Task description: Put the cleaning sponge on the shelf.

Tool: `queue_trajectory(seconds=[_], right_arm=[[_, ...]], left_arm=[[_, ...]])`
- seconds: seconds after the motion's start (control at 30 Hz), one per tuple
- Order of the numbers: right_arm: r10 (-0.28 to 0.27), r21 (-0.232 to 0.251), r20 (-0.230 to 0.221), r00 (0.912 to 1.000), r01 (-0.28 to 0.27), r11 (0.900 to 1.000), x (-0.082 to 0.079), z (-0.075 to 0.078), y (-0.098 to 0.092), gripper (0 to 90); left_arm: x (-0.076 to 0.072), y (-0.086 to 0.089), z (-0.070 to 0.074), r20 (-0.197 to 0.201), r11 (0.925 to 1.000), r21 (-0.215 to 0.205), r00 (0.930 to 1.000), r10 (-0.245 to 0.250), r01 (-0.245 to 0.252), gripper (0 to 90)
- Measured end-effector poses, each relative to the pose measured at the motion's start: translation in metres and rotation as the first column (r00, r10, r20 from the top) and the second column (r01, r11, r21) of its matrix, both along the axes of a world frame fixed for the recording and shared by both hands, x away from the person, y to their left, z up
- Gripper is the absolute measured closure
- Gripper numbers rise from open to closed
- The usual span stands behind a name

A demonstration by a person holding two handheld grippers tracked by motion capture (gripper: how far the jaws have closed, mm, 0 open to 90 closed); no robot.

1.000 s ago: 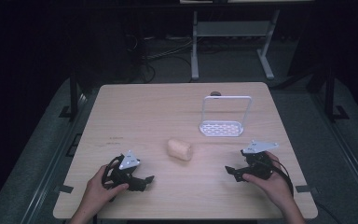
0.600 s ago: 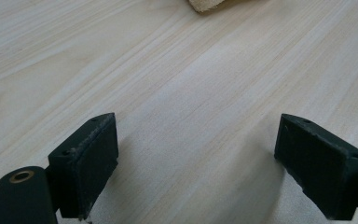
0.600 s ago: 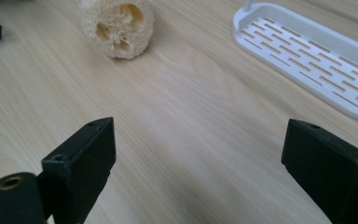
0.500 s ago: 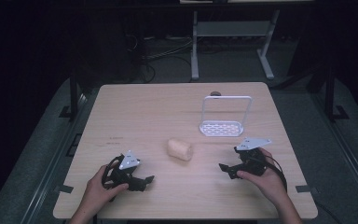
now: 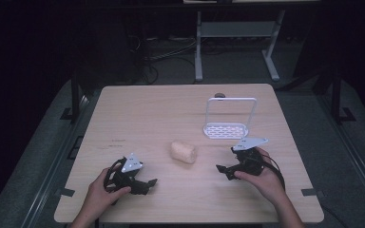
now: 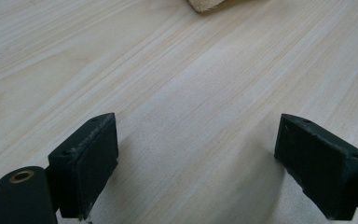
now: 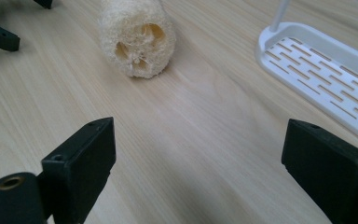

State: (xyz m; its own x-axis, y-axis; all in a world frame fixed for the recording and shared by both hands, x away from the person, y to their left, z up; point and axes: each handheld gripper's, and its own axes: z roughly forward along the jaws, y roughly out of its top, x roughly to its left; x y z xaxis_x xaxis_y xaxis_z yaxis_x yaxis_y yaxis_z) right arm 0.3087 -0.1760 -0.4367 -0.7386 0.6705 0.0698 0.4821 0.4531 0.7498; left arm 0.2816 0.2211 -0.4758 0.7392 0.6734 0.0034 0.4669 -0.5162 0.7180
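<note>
High view: 1 loofah [image 5: 184, 152] lies on its side mid-surface [image 5: 142, 114], between the two tools and apart from both. 1 white rack [image 5: 228, 124] stands behind-right of it, near but not touching. Left tool [image 5: 145, 184] sits low at the near-left edge, jaws spread, nothing held. Right tool [image 5: 224, 170] sits at near-right, jaws pointing toward the loofah, spread, nothing held. 2 hands, 1 per tool. Small dark item at the far edge behind the rack: poss. a cable port, too small to tell.

Left tool view: jaws wide apart, bare surface between them. Loofah [image 6: 209, 4] just clips the top edge, well ahead. No contact.

Right tool view: jaws wide apart, empty. Loofah [image 7: 137, 37] ahead and left of centre, hollow end facing the camera. Rack [image 7: 321, 70] tray w/ slots ahead-right. Part of the left tool [image 7: 0, 32] shows top-left.

Assessment: approach step, pre-grasp; right tool looks the likelier to take the loofah. Next move calls for: advance fwd and a bit left, straddle the loofah across its width, close gently (soft, will compress), then lift. Rack likely the destination; judgement only.

Count: loofah 1, rack 1, tools 2.
</note>
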Motion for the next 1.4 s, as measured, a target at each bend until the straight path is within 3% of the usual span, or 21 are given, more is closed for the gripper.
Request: queue_trajectory(seconds=[1.4], right_arm=[[0.109,0.033,-0.010,0.9940,-0.109,0.994,0.025,0.009,0.042,9.6]], left_arm=[[0.000,0.000,0.000,0.002,1.0000,0.002,1.0000,-0.001,0.001,12.8]])
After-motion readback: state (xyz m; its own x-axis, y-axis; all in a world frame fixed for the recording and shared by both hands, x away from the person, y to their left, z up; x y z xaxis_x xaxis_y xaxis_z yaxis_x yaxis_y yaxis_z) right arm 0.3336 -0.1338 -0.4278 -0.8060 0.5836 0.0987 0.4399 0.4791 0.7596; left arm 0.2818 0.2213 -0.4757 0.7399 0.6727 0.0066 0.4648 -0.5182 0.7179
